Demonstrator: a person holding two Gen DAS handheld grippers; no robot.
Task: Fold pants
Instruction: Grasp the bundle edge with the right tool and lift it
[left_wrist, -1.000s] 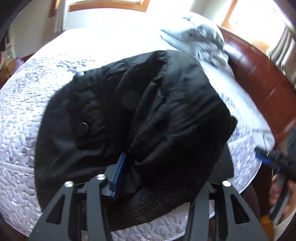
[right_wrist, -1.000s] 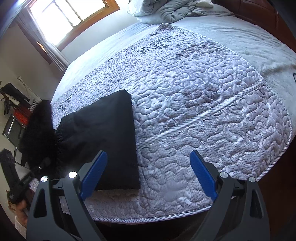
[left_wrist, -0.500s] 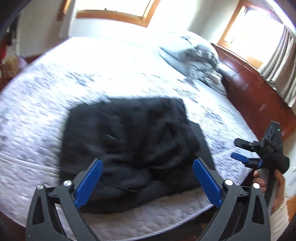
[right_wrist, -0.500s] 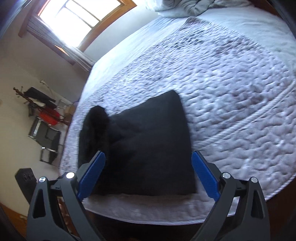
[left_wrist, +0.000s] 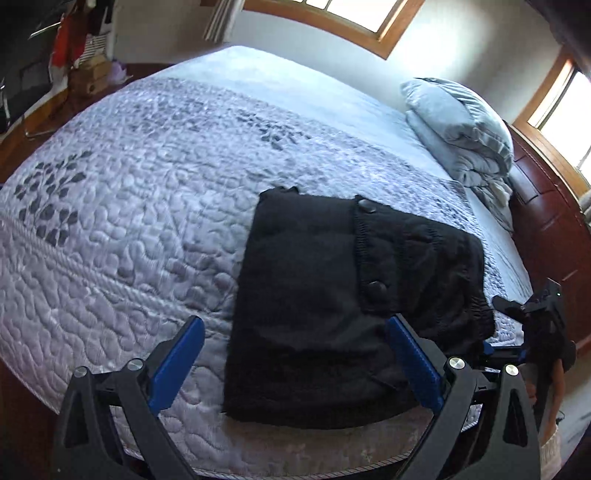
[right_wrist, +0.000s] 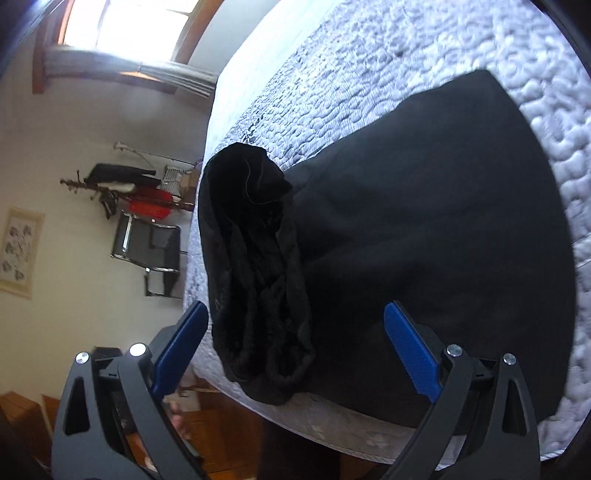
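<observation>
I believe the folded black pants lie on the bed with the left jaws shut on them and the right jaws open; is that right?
Not quite: the left gripper is open too, as the left wrist view shows. The pants do lie folded on the bed, and the right gripper is open.

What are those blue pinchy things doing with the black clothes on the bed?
A person is folding black pants on the quilted bed with a pincher tool in each hand. Right now the pants lie folded in a neat bundle near the bed's edge. The left gripper and the right gripper are both open and hover over the pants, gripping nothing. A rumpled blanket sits at the far end.
</observation>
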